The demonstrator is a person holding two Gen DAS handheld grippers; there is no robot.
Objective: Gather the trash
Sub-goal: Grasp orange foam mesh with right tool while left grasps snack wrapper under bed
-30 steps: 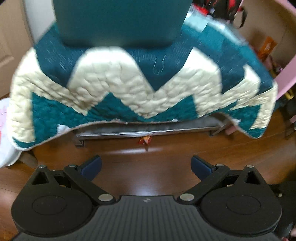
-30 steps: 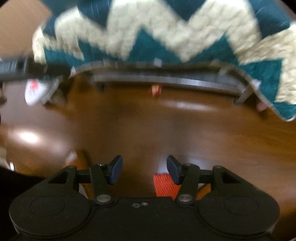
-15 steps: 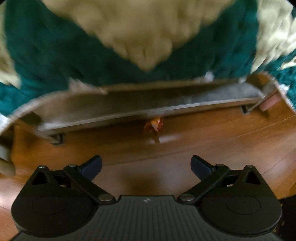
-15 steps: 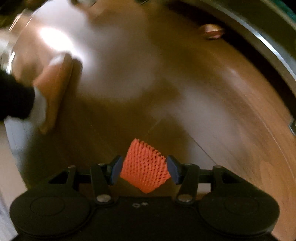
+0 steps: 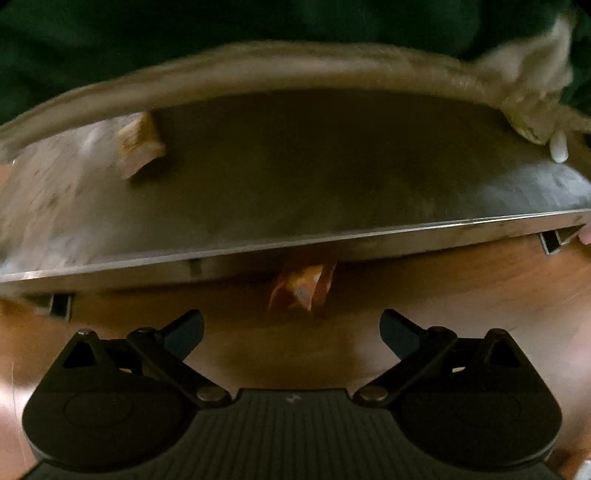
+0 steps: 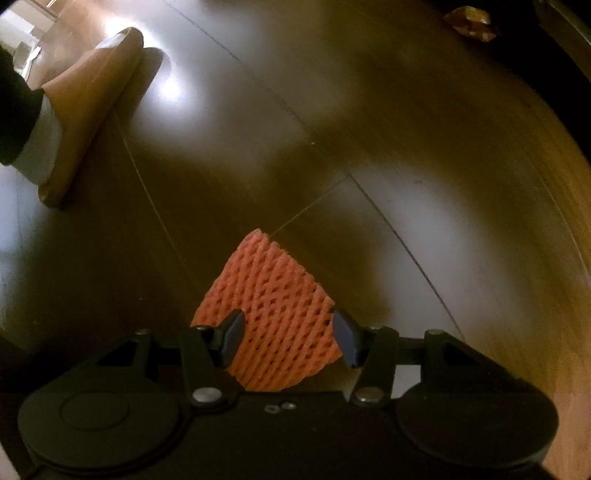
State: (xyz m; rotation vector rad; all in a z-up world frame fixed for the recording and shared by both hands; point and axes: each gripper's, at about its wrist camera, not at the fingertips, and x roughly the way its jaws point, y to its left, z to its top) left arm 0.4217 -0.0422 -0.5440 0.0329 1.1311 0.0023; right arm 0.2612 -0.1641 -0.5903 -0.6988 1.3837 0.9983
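A crumpled orange wrapper (image 5: 301, 288) lies on the wooden floor, half under the bed frame's metal rail (image 5: 295, 236). My left gripper (image 5: 291, 321) hangs open just in front of it, fingers spread wide and holding nothing. In the right wrist view an orange foam net (image 6: 273, 280) lies flat on the floor. My right gripper (image 6: 287, 321) points down over it, open; the net shows between and behind the fingers, and the pads do not press it. The wrapper (image 6: 471, 22) also shows at the top right edge of that view.
A teal and cream quilt (image 5: 295, 62) hangs over the bed's edge above the rail. A tan block (image 5: 138, 144) sits on the board under the quilt. A person's foot in a tan slipper (image 6: 88, 96) stands on the floor at the left.
Both grippers have sunk toward the floor. The left one has closed in on the wrapper under the bed rail. The right one has rolled, and the foam net now lies between its fingers.
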